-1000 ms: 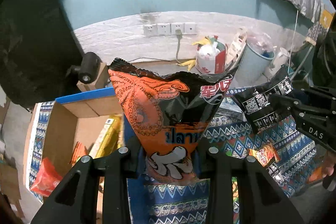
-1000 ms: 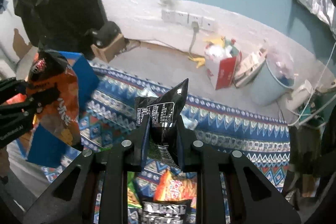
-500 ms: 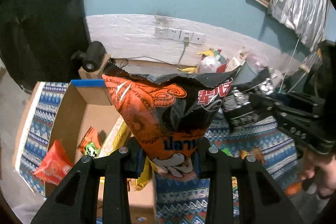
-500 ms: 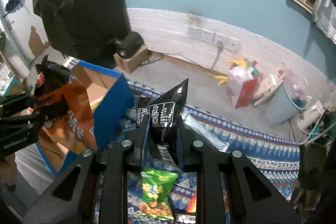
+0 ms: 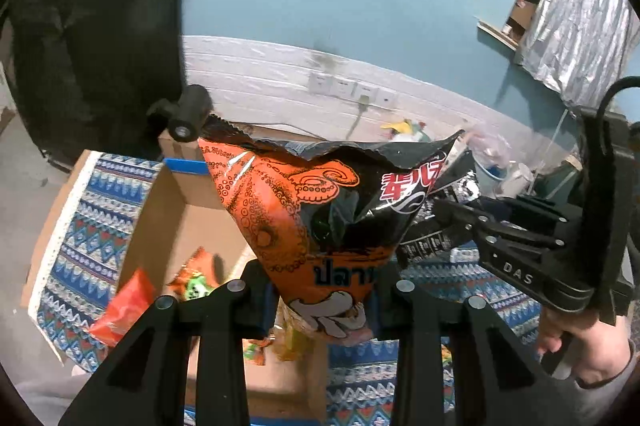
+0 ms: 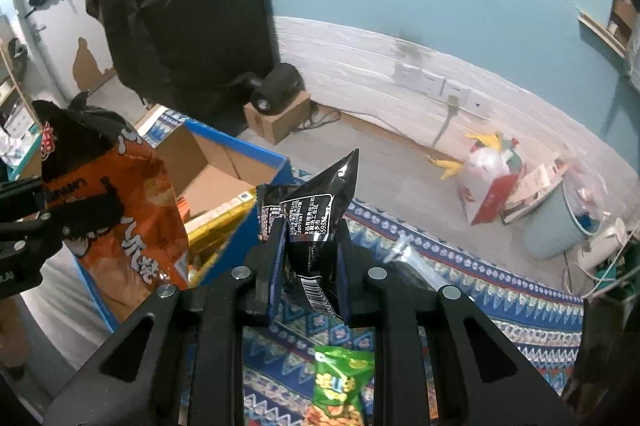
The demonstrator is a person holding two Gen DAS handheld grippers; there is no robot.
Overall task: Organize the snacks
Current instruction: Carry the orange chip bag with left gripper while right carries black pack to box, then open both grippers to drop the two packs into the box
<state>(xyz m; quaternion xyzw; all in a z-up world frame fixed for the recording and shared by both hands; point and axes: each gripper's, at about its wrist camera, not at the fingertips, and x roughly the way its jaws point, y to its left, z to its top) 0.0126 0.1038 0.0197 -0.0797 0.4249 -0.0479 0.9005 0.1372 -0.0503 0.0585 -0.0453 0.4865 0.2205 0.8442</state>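
Since the earlier frames both grippers have travelled toward the cardboard box [image 5: 168,210]. The left gripper [image 5: 320,290], jaws closed on one orange octopus snack bag [image 5: 316,218], hangs above the box; release only once low inside. The right gripper [image 6: 310,266] clamps one black snack packet [image 6: 316,210]. In the box I count at least two packets; one green packet [image 6: 340,386] lies on the patterned cloth [image 6: 480,290].
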